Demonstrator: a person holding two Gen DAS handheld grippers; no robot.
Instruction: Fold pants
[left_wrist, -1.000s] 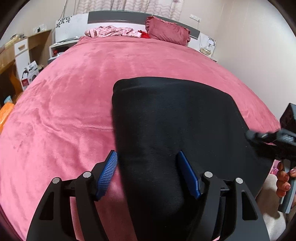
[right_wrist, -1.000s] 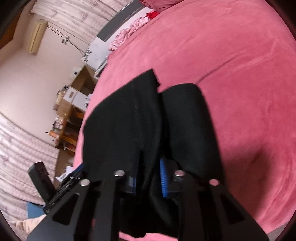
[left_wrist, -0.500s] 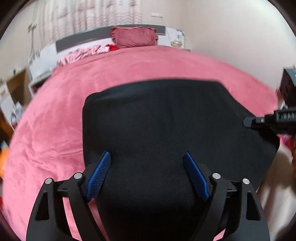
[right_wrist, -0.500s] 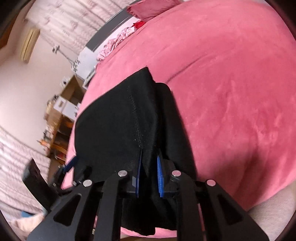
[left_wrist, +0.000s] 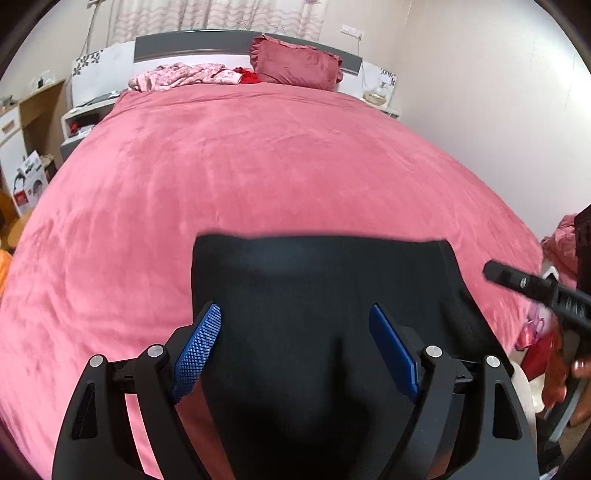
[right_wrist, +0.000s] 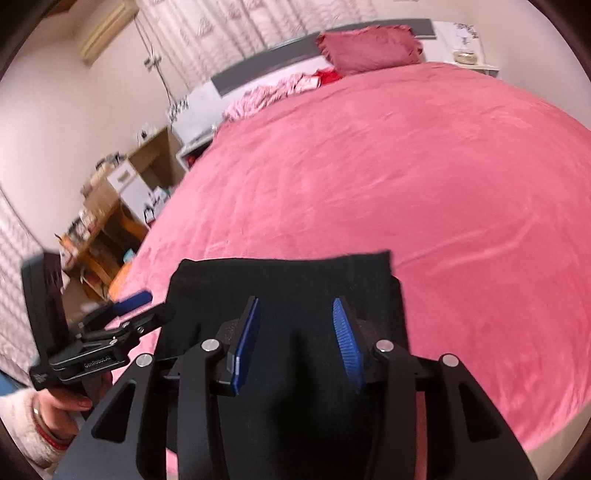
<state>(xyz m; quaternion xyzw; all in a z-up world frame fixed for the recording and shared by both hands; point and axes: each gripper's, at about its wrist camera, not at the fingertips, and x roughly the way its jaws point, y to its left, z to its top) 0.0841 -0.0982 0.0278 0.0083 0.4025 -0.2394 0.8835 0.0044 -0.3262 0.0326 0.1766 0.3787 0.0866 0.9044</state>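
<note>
Pants (left_wrist: 325, 295) lie on the bed (left_wrist: 258, 177), near its foot edge, as a compact black rectangle. Far edge runs straight across; left and right sides look roughly parallel in the left wrist view. In the right wrist view a second layer shows at the right side, slightly offset under the top layer, with a small corner sticking out at the far right. Layers are stacked, then, but not perfectly flush.

Left gripper (left_wrist: 295, 347): jaws spread wide, blue pads clear of the cloth on both sides, nothing pinched. It hangs above the near part of the pants.

Right gripper (right_wrist: 295, 339): its jaws have just been opening. Pads stand apart, with the cloth seen below between them but not pressed; nothing pinched.

Each gripper also shows at the edge of the other's view, held off to the side of the bundle, with a hand (right_wrist: 62, 410) on the left one's grip.

Judgement on progress: the fold looks essentially done. Both grippers appear to have let go of the cloth, and the pants sit flat with no loose leg trailing. What may remain is a tidy-up of the offset right layer, or one more fold if a smaller packet is wanted; the pictures cannot settle which. The near end of the pants is hidden behind the grippers, so its state is unknown.
</note>
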